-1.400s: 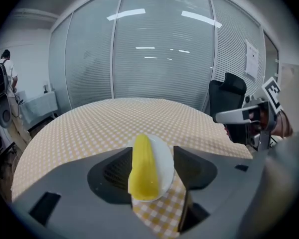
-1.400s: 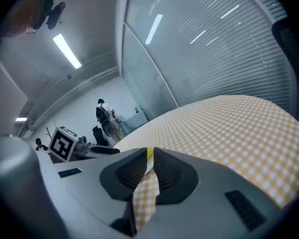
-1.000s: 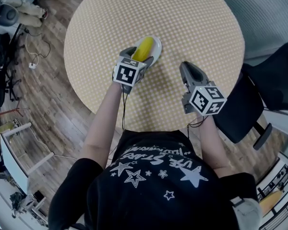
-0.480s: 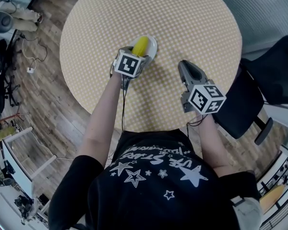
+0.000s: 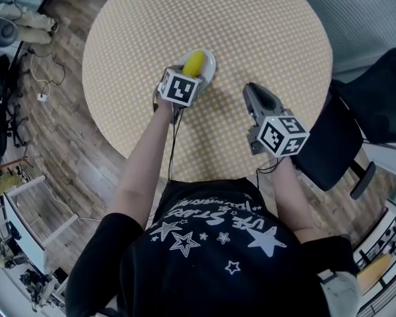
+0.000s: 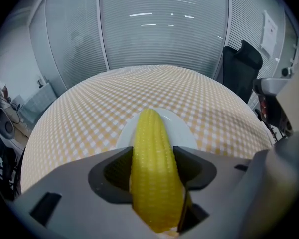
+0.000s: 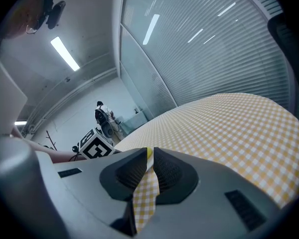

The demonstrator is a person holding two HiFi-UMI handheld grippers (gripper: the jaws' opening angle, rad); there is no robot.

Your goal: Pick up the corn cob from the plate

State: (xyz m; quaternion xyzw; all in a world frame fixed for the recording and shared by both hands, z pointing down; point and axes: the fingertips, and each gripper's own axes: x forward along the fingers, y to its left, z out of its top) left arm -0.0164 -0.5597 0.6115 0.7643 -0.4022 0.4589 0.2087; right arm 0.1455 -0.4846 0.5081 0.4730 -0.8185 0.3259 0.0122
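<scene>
A yellow corn cob lies on a small white plate on the round checked table. My left gripper points steeply down over the near end of the cob. In the left gripper view the corn cob fills the gap of the left gripper. Its jaws have just been closing, and both pads now touch the cob's sides, with the plate under it. My right gripper hovers to the right of the plate, jaws almost together with nothing between them.
A black office chair stands at the table's right edge, by my right arm. Wooden floor with cables and furniture lies to the left. Checked cloth covers the rest of the table beyond the plate.
The left gripper has come down over the near end of the cob, and its jaws have drawn in round it. The right gripper has stayed where it was.
</scene>
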